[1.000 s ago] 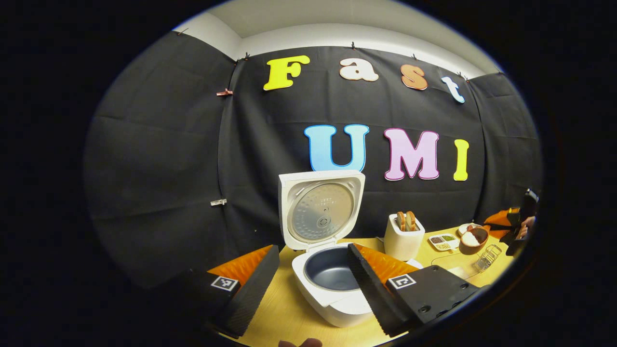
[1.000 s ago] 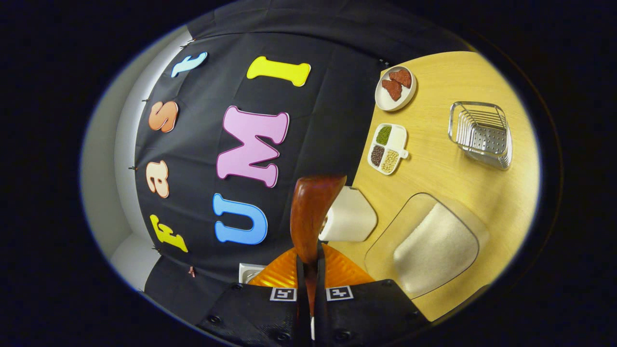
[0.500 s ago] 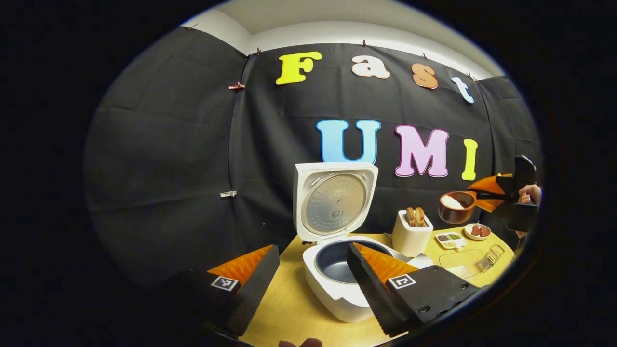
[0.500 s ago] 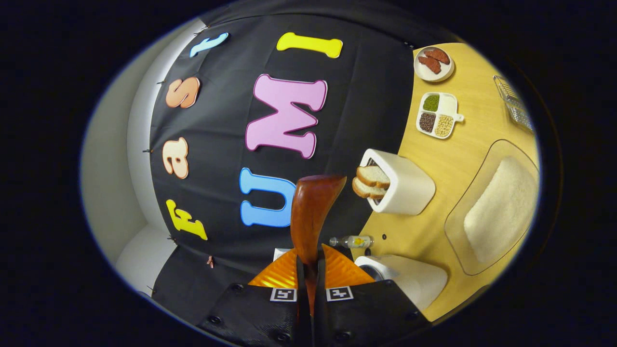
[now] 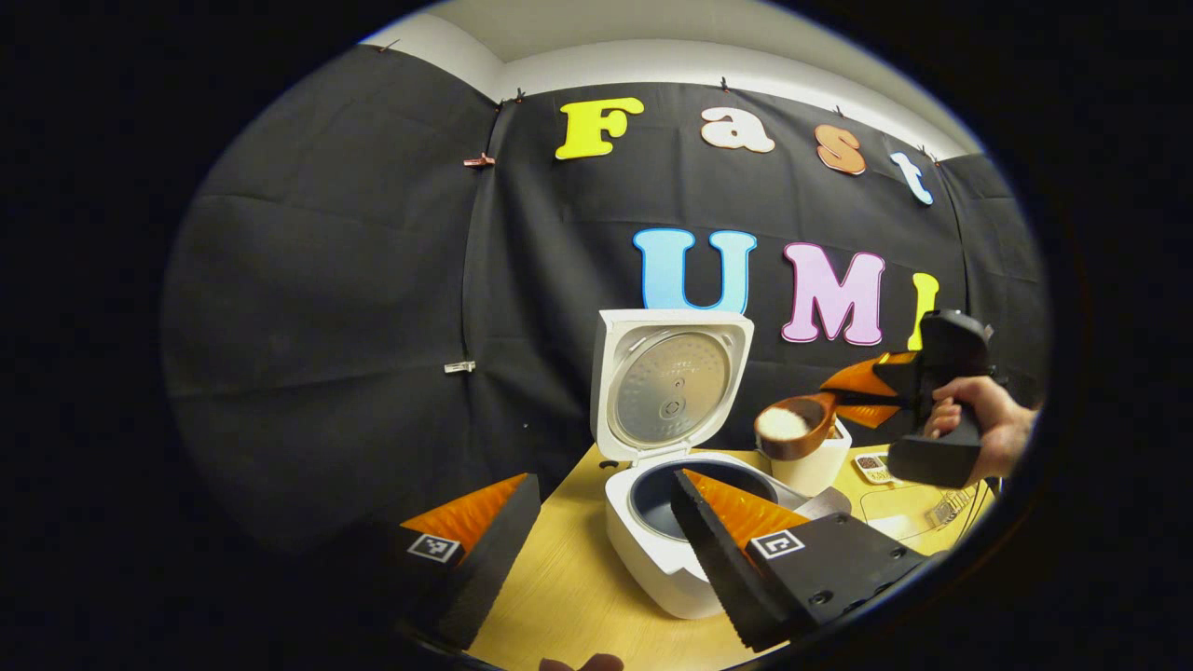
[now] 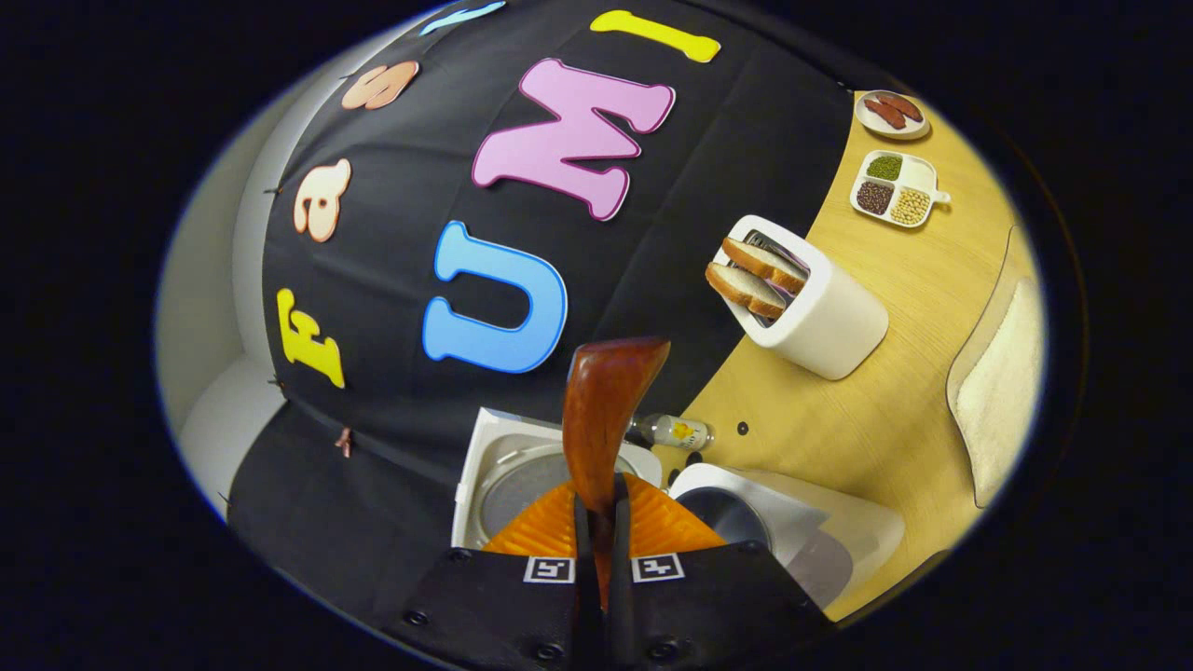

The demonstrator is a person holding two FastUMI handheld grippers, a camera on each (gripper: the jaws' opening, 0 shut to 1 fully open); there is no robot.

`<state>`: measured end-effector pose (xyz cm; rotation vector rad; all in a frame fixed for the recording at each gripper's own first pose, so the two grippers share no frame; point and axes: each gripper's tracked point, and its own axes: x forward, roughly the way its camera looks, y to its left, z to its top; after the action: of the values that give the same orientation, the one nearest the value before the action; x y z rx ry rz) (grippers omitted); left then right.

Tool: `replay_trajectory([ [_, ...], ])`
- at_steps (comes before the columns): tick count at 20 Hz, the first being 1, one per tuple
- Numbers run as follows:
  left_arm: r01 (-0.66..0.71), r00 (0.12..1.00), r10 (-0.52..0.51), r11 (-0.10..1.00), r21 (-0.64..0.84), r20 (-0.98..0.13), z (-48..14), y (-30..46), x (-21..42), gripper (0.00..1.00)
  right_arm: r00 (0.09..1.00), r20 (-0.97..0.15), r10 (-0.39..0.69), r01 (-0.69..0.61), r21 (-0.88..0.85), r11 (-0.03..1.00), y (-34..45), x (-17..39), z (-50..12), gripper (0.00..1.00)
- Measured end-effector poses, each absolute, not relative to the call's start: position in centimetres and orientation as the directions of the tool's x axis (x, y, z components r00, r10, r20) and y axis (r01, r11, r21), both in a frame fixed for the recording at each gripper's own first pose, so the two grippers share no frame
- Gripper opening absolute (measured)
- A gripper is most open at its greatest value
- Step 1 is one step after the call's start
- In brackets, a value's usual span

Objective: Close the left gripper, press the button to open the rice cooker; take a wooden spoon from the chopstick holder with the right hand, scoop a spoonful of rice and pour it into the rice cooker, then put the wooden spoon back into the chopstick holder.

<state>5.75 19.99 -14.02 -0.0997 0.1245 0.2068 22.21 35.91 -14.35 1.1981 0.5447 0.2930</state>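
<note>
We see right gripper [image 6: 596, 522] clamped on wooden spoon [image 5: 792, 431] handle, rice-loaded bowl level to avoid spilling, centre-right above open rice cooker [image 5: 666, 536]; left gripper [image 5: 596, 545] fingers spread wide, empty, lower centre.

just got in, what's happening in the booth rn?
A person is mid-way through loading rice. The right gripper is shut on the wooden spoon, whose bowl holds a scoop of rice in the air beside the rice cooker, not yet over its pot. The cooker's lid stands open and the pot looks empty. The left gripper is open, holding nothing, in front of the cooker. A toaster with bread sits farther along the table.
</note>
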Motion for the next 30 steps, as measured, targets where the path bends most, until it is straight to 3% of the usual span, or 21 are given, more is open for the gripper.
replay_trajectory([
  [6, -0.234, 0.964, 0.213, 0.965, -0.120, -0.162, -15.3, 21.1, 5.2, 0.98, 0.806, -0.368, 0.464, 0.057, 0.828, 0.557, 39.6, 22.8, -19.2, 0.07],
  [12, -0.252, 0.959, 0.228, 0.958, -0.136, -0.169, -15.9, 22.1, 5.2, 0.97, 0.805, -0.389, 0.449, -0.112, 0.643, 0.758, 41.7, 23.8, -19.1, 0.07],
  [16, -0.252, 0.959, 0.227, 0.956, -0.147, -0.167, -16.0, 22.4, 5.2, 0.96, 0.798, -0.395, 0.455, -0.234, 0.494, 0.837, 43.1, 23.8, -19.2, 0.07],
  [21, -0.251, 0.960, 0.227, 0.957, -0.145, -0.163, -16.3, 22.6, 4.9, 0.96, 0.779, -0.381, 0.498, -0.395, 0.319, 0.862, 45.1, 23.2, -18.8, 0.07],
  [30, -0.251, 0.961, 0.226, 0.955, -0.157, -0.161, -16.6, 22.5, 4.7, 0.96, 0.749, -0.298, 0.592, -0.603, 0.065, 0.795, 47.8, 21.4, -15.3, 0.07],
])
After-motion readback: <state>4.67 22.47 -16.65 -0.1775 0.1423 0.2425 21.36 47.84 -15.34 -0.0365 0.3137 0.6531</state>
